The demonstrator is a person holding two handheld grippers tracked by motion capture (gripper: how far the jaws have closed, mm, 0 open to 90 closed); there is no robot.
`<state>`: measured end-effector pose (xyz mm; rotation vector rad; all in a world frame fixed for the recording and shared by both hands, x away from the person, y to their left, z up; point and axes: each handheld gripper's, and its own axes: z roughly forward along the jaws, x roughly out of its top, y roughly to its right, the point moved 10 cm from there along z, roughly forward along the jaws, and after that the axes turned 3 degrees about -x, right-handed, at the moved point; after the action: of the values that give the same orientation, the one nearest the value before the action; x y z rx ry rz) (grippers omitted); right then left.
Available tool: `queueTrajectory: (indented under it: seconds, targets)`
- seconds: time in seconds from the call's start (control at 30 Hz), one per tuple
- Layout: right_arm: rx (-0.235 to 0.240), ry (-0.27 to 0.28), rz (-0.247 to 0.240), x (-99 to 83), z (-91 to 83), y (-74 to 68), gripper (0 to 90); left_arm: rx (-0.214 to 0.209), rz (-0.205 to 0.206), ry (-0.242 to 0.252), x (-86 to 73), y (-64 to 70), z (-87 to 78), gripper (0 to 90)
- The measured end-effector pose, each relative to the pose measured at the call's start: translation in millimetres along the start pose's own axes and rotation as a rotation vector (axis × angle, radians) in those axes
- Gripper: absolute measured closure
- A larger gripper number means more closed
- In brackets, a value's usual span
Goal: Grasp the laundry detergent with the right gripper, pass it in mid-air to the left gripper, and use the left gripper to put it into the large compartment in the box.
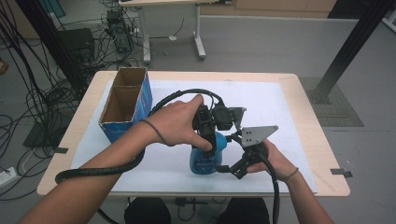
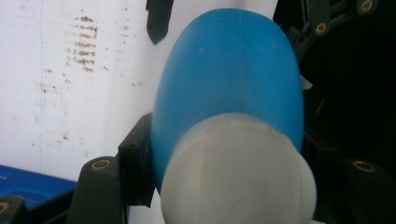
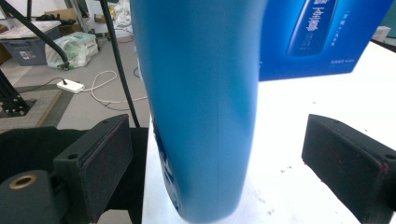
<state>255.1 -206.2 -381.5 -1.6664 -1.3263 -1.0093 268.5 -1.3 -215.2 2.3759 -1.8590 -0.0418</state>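
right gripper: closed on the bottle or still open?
Open. In the right gripper view both pads stand clear of the blue bottle, with a gap on each side.

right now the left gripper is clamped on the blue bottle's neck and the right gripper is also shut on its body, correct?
Not quite. The left gripper is clamped on the blue bottle below its white cap, but the right gripper is open: the right gripper view shows clear gaps between both pads and the bottle's body.
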Motion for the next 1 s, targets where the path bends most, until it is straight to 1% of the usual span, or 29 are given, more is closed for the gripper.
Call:
queueTrajectory:
  seconds: [0.1, 0.13, 0.2, 0.27, 0.3, 0.33, 0.43, 0.47, 0.5, 0.57, 0.6, 0.63, 0.7, 0.8, 0.83, 0.93, 1.0]
  targets:
    - [-0.006, -0.006, 0.003, -1.6, -5.6, 0.4, 8.5, -0.003, -0.007, 0.003, -0.4, -0.2, -0.5, 37.5]
    - [-0.009, -0.008, 0.004, -2.3, -7.7, 0.5, 8.5, -0.004, -0.007, -0.002, -0.2, -0.1, -0.3, 37.5]
    - [-0.008, -0.009, 0.010, -3.2, -10.1, 0.6, 8.5, -0.002, -0.004, 0.002, -0.5, 0.8, -0.4, 37.5]
    - [-0.024, -0.013, 0.016, -6.5, -18.2, 1.3, 8.5, -0.001, 0.001, 0.002, -0.7, 0.5, -0.9, 37.4]
    - [-0.030, -0.013, 0.020, -7.3, -20.4, 1.3, 8.5, -0.004, -0.005, 0.001, -1.0, 0.6, -1.1, 37.4]
    - [-0.034, -0.013, 0.023, -8.8, -24.1, 1.7, 8.5, 0.000, -0.004, 0.008, -1.8, 0.8, -1.2, 37.5]
    - [-0.054, -0.014, 0.033, -12.4, -33.0, 2.0, 8.5, 0.001, -0.007, 0.005, -2.3, 0.5, -2.2, 37.4]
    - [-0.063, -0.014, 0.035, -13.8, -36.3, 2.1, 8.5, 0.001, -0.007, 0.008, -2.8, 0.5, -2.6, 37.4]
    - [-0.069, -0.011, 0.039, -15.2, -39.8, 2.4, 8.5, -0.001, -0.008, 0.001, -2.8, -0.1, -2.7, 37.5]
    - [-0.088, -0.009, 0.046, -18.0, -47.0, 2.8, 8.5, 0.002, -0.016, 0.017, -4.2, -0.7, -3.2, 37.4]
    - [-0.097, -0.006, 0.049, -19.6, -50.6, 3.2, 8.5, 0.003, -0.017, 0.016, -4.5, -0.8, -3.2, 37.4]
    - [-0.106, -0.004, 0.055, -21.0, -54.5, 3.4, 8.5, 0.009, -0.014, 0.021, -4.8, -0.1, -3.5, 37.4]
    - [-0.125, 0.001, 0.066, -24.1, -62.4, 4.0, 8.5, 0.005, -0.019, 0.014, -4.9, -0.2, -3.1, 37.4]
    - [-0.157, 0.000, 0.079, -30.0, -74.7, 5.3, 8.5, -0.001, -0.018, 0.017, -6.2, -1.0, -2.9, 37.4]
    - [-0.164, 0.000, 0.083, -31.4, -77.3, 5.3, 8.5, -0.003, -0.022, 0.027, -7.1, -1.1, -3.1, 37.5]
    - [-0.191, 0.003, 0.100, -37.3, -88.2, 5.3, 8.6, -0.005, -0.025, 0.030, -7.9, -1.3, -3.1, 37.4]
    - [-0.208, 0.002, 0.109, -40.2, -94.3, 5.4, 8.5, -0.004, -0.026, 0.023, -7.7, -1.2, -2.9, 37.5]
